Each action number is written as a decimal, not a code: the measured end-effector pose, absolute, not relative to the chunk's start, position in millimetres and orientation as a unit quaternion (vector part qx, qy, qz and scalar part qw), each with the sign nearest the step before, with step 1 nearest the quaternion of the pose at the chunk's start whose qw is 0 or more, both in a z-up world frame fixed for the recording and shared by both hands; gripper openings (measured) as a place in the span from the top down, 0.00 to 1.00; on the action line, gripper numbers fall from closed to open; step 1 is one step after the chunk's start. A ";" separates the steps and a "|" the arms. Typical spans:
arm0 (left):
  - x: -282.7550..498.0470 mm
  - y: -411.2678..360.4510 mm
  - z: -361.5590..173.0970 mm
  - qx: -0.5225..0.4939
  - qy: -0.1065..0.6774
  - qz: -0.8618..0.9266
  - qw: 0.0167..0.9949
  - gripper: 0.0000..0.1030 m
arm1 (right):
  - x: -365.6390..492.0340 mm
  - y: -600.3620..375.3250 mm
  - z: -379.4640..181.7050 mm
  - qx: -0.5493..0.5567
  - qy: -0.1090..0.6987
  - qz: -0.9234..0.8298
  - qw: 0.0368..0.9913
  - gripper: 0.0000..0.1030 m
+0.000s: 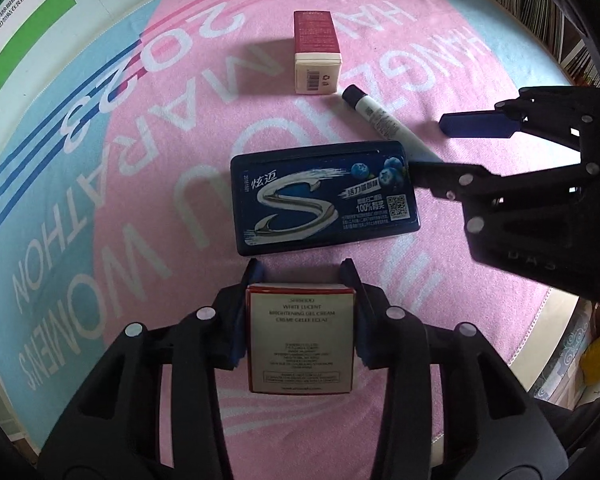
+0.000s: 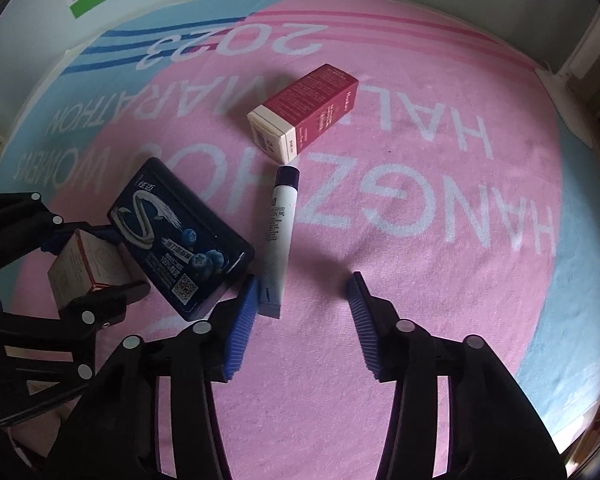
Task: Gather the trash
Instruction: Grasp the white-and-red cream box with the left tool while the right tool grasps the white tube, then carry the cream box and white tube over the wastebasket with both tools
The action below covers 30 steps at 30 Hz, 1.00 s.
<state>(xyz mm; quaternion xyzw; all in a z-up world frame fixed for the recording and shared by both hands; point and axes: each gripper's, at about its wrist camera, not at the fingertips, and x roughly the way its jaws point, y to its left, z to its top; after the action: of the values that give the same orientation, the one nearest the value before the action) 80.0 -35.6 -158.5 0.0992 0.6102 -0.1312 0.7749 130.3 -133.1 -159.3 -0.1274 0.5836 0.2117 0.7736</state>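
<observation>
My left gripper [image 1: 300, 270] is shut on a small white cream box with a red rim [image 1: 301, 340], also seen in the right wrist view [image 2: 88, 268]. A dark blue gum box [image 1: 324, 196] [image 2: 180, 236] lies flat just beyond it. A white tube with a dark cap [image 1: 388, 120] [image 2: 279, 232] lies to its right, and a red and cream carton [image 1: 315, 52] [image 2: 304, 112] lies farther off. My right gripper [image 2: 304, 292] [image 1: 428, 144] is open, low over the cloth, with the tube's crimped end by its left finger.
Everything lies on a pink and light blue printed towel [image 1: 160, 216] [image 2: 420, 208]. A white and green paper sheet [image 1: 16, 20] lies at the far left. Shelves with books [image 1: 540, 8] stand beyond the towel on the right.
</observation>
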 end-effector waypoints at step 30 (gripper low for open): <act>46.9 -41.7 -123.1 0.124 0.569 -0.157 0.797 0.63 | 87.8 -185.1 -128.1 -0.073 0.580 0.158 0.796 0.96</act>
<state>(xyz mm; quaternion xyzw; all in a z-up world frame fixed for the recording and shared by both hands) 46.9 -41.7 -123.1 0.1244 0.5695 -0.1572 0.7972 87.8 -185.1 -128.1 -0.0734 0.5795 0.1576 0.7962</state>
